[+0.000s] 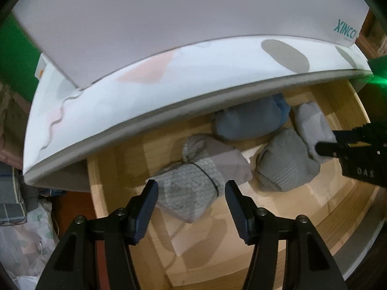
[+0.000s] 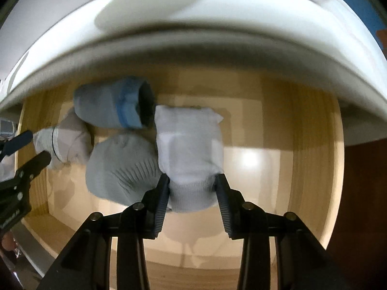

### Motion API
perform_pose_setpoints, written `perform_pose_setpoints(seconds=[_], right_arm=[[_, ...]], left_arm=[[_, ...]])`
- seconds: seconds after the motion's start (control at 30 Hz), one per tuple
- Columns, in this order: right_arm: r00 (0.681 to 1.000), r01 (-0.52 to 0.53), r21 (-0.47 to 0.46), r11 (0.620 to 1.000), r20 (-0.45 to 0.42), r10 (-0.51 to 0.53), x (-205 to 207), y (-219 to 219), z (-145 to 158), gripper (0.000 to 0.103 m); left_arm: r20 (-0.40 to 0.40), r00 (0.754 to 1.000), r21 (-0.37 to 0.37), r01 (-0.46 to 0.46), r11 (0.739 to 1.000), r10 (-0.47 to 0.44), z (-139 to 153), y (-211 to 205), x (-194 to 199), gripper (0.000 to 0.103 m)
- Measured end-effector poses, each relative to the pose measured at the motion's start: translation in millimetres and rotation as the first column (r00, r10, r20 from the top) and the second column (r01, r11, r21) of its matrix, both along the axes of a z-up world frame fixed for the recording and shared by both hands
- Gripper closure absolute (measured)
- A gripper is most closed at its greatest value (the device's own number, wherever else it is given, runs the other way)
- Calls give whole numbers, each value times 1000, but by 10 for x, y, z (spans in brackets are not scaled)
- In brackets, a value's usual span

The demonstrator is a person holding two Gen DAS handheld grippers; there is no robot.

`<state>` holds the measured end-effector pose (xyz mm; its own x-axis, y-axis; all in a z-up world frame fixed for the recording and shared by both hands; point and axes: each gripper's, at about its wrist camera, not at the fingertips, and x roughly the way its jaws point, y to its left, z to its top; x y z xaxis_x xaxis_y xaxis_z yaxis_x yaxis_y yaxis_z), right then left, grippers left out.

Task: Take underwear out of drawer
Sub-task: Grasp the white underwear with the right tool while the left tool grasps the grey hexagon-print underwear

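An open wooden drawer holds several rolled underwear bundles. My left gripper is open, its fingers on either side of a grey patterned bundle. My right gripper has its fingers against both sides of a white-grey bundle, gripping its near end; it also shows in the left wrist view. A grey ribbed bundle and a blue-banded bundle lie between them. The left gripper shows at the left edge of the right wrist view.
A white tabletop with pastel shapes overhangs the back of the drawer, with a pale mat on it. Bags and clutter sit on the floor at left. The drawer's right floor is bare wood.
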<state>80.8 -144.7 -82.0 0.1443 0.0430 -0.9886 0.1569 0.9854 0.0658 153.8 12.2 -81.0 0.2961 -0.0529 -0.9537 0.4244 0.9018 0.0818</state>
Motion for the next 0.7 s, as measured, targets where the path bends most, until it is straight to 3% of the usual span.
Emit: perform_pose_setpoints(seconds=[0.37, 0.6, 0.7], right_arm=[[1000, -8, 48, 999, -26, 9, -270, -172, -36, 68], [1000, 4, 76, 997, -25, -2, -335, -357, 12, 67], [1000, 3, 80, 997, -24, -1, -392, -333, -46, 67]], left_arm=[[-23, 1000, 16, -16, 1000, 17, -160, -118, 140, 43], [-109, 993, -20, -42, 999, 40, -282, -144, 232, 37], [-143, 989, -1, -45, 999, 44, -367, -147, 258, 36]])
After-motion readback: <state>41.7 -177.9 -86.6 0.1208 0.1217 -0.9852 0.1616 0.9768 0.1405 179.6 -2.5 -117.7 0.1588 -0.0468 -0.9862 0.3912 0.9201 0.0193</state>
